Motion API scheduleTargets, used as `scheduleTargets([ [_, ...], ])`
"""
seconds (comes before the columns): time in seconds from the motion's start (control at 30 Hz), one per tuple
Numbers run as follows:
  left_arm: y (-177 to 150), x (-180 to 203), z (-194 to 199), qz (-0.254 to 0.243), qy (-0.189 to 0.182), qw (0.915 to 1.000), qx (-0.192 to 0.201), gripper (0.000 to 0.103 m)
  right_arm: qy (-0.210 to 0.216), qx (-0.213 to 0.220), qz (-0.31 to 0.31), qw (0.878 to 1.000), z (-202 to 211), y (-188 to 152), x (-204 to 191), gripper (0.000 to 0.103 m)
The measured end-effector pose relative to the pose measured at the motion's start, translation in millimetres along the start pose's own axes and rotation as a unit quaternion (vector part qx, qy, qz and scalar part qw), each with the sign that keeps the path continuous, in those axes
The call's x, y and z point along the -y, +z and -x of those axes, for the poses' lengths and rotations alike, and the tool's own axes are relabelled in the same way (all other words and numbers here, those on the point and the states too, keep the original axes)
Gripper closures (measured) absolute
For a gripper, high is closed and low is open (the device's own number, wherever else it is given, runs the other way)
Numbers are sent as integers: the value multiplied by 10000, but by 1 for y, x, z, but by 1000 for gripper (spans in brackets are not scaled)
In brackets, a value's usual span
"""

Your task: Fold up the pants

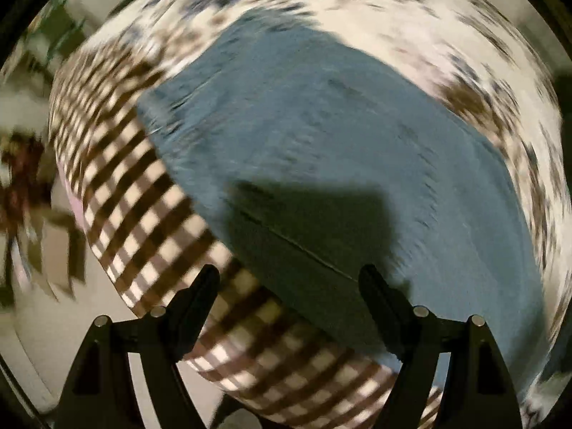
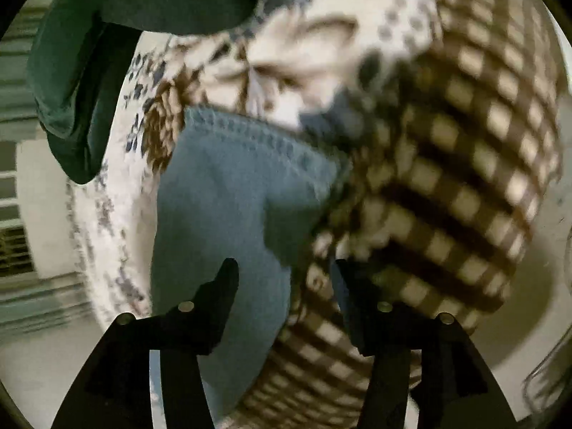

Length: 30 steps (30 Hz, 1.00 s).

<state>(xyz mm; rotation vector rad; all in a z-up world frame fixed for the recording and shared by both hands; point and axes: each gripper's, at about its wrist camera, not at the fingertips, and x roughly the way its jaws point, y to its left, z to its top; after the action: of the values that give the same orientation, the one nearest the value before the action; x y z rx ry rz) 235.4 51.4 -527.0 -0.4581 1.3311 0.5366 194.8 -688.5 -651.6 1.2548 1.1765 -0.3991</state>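
Observation:
Blue denim pants (image 1: 321, 136) lie spread on a bed cover with a brown check border (image 1: 143, 196) and a floral middle. My left gripper (image 1: 289, 279) is open and empty, hovering above the near edge of the pants, its shadow on the denim. In the right wrist view a pant leg (image 2: 232, 214) with a stitched hem (image 2: 257, 136) lies on the cover. My right gripper (image 2: 286, 271) is open and empty just above that leg, near the check border (image 2: 447, 186). Both views are blurred by motion.
A dark green garment (image 2: 107, 53) lies at the far left of the bed in the right wrist view. The bed's edge and pale floor (image 1: 53, 321) show at the left. Floral cover (image 1: 429, 18) surrounds the pants.

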Motion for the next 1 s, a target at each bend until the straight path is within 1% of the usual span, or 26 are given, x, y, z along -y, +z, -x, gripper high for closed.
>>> scheduleTargets([
  [0.03, -6, 11, 4, -179, -80, 9998, 59, 24, 105, -20, -57, 9999, -4, 0, 6, 46],
  [0.07, -8, 28, 6, -396, -201, 9990, 112, 24, 225, 52, -149, 9996, -10, 1, 13, 46],
  [0.1, -10, 41, 5, -521, -274, 9982, 126, 23, 448, 193, -224, 9986, -19, 1, 13, 46],
  [0.13, -10, 57, 3, -672, -375, 9970, 124, 21, 828, 360, -299, 9955, -27, 1, 8, 49],
  [0.17, -10, 66, 1, -765, -437, 9960, 127, 21, 1103, 464, -345, 9922, -31, 3, 7, 53],
  [0.2, -8, 79, -2, -867, -517, 9948, 133, 21, 1466, 569, -379, 9868, -34, 5, 5, 53],
  [0.23, -6, 88, -8, -945, -551, 9939, 140, 21, 1575, 626, -330, 9850, -38, 7, 3, 53],
  [0.27, -5, 101, -16, -1050, -520, 9930, 119, 21, 1528, 623, -275, 9859, -43, 9, 1, 52],
  [0.3, -2, 104, -25, -1114, -493, 9925, 97, 21, 1406, 549, -261, 9882, -54, 12, 2, 52],
  [0.33, -2, 112, -33, -1231, -448, 9914, 66, 21, 1404, 521, -333, 9882, -62, 13, 8, 52],
  [0.37, -2, 120, -42, -1395, -257, 9899, 15, 20, 1481, 552, -387, 9867, -67, 14, 8, 52],
  [0.4, 0, 124, -47, -1475, -173, 9889, 0, 18, 1557, 574, -409, 9853, -69, 14, 8, 63],
  [0.43, 0, 126, -48, -1523, -169, 9882, 27, 15, 1600, 576, -409, 9846, -69, 14, 7, 79],
  [0.47, 0, 127, -49, -1564, -175, 9875, 65, 15, 1615, 552, -356, 9847, -68, 15, 3, 96],
  [0.5, 0, 127, -48, -1602, -205, 9868, 106, 15, 1559, 586, -278, 9856, -65, 14, -2, 97],
  [0.57, -1, 126, -46, -1659, -238, 9858, 131, 15, 1711, 748, -151, 9823, -45, 10, -11, 97],
  [0.6, -1, 125, -46, -1691, -250, 9852, 146, 15, 1636, 911, -49, 9823, -36, 11, -13, 97],
  [0.63, -5, 121, -44, -1711, -253, 9848, 173, 15, 1600, 939, 62, 9826, -34, 11, -12, 97],
  [0.7, -7, 119, -43, -1737, -270, 9843, 181, 15, 1604, 670, 7, 9848, -48, 17, -6, 93],
  [0.73, -7, 119, -43, -1731, -291, 9843, 162, 13, 1518, 375, -267, 9873, -65, 24, 0, 88],
  [0.77, -12, 113, -42, -1730, -321, 9843, 144, 9, 1531, 207, -443, 9870, -75, 27, 7, 86],
  [0.8, -14, 110, -43, -1752, -348, 9839, 101, 6, 1623, 213, -528, 9851, -81, 28, 10, 86],
  [0.83, -11, 111, -49, -1772, -362, 9835, 64, 0, 1653, 293, -525, 9844, -85, 31, 8, 87],
  [0.9, -12, 112, -57, -1799, -298, 9832, -13, 0, 1535, 463, -416, 9862, -79, 29, 4, 96],
  [1.0, -10, 112, -54, -1713, -268, 9848, -101, 0, 1410, 757, -21, 9871, -54, 17, -24, 97],
])
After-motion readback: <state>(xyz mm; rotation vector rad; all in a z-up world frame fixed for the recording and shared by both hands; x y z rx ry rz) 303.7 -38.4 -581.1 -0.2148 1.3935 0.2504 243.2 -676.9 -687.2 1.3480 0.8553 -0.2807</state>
